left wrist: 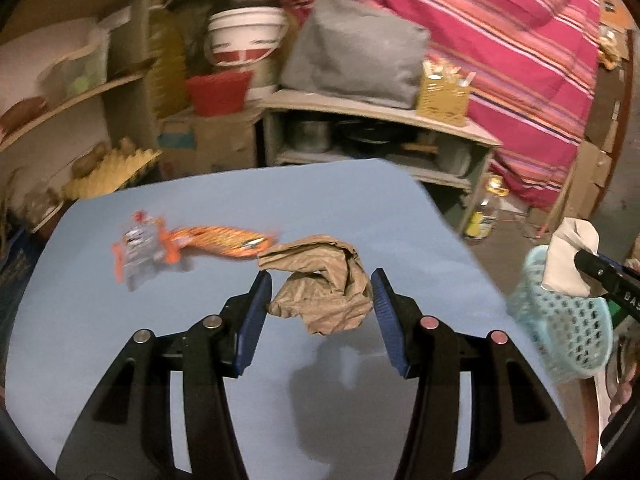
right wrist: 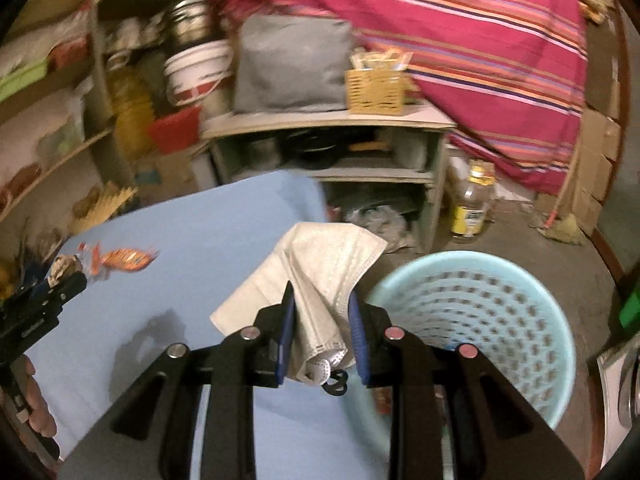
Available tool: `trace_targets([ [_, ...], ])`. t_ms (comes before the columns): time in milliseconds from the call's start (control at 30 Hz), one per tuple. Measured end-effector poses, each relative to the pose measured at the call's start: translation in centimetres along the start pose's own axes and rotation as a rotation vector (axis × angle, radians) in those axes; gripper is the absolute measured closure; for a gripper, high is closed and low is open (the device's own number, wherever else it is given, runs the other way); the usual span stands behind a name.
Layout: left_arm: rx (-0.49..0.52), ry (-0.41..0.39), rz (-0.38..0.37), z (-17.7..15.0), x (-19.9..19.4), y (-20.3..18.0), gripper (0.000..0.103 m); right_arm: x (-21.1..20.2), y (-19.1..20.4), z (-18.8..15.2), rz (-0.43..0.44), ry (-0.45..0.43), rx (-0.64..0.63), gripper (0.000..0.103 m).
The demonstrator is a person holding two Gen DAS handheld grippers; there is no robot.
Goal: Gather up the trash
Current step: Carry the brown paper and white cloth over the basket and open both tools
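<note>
In the left wrist view the left gripper (left wrist: 321, 294) sits at the lower centre of the frame, its 2 blue pads pressed against a crumpled brown paper wad (left wrist: 320, 280) that it holds above the light blue table (left wrist: 100, 340), with the wad's shadow on the surface below. At centre left of that frame, on the table, lie an orange snack wrapper (left wrist: 224, 242) and, just left of it, a clear wrapper with orange edges (left wrist: 140, 250), both blurred. In the right wrist view the right gripper (right wrist: 322, 320) is at the lower centre, narrowly closed on a white face mask (right wrist: 316, 276) that fans out above its pads over the table's right edge. Just right of it, at the lower right of the frame, stands the pale blue perforated basket (right wrist: 500, 300) on the floor, its mouth open; the gripper's own right finger covers part of the near rim. Behind, at the upper centre, a low shelf (right wrist: 328, 122) carries a grey cushion (right wrist: 292, 64) and a yellow woven box (right wrist: 376, 86). A striped red blanket (right wrist: 460, 32) hangs at the upper right, and a plastic bottle (right wrist: 470, 204) stands on the floor beneath it.
</note>
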State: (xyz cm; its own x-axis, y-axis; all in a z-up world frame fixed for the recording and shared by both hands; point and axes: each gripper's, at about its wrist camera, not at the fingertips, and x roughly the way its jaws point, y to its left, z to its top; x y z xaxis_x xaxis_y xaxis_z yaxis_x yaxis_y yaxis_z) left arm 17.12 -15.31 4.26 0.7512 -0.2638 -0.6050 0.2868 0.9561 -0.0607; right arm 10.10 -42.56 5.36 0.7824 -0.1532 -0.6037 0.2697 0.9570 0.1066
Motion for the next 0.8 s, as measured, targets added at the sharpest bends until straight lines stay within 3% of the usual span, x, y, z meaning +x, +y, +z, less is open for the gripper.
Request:
trace_targets([
  [433,0.13,-0.005,-0.206,-0.4,1.4,-16.1,0.053,-2.6,-14.6,-1.4,-0.188,-0.02,0.144,0.078],
  [633,0.205,0.008,-0.3,-2.1,2.4,-23.6,0.053,-2.0,-18.3,-2.3,-0.207,0.006,0.195,0.078],
  [800,0.233,0.023,-0.335,-3.2,3.7,-27.0,0.052,-1.6,-19.5,-2.7,-0.205,0.016,0.197,0.077],
])
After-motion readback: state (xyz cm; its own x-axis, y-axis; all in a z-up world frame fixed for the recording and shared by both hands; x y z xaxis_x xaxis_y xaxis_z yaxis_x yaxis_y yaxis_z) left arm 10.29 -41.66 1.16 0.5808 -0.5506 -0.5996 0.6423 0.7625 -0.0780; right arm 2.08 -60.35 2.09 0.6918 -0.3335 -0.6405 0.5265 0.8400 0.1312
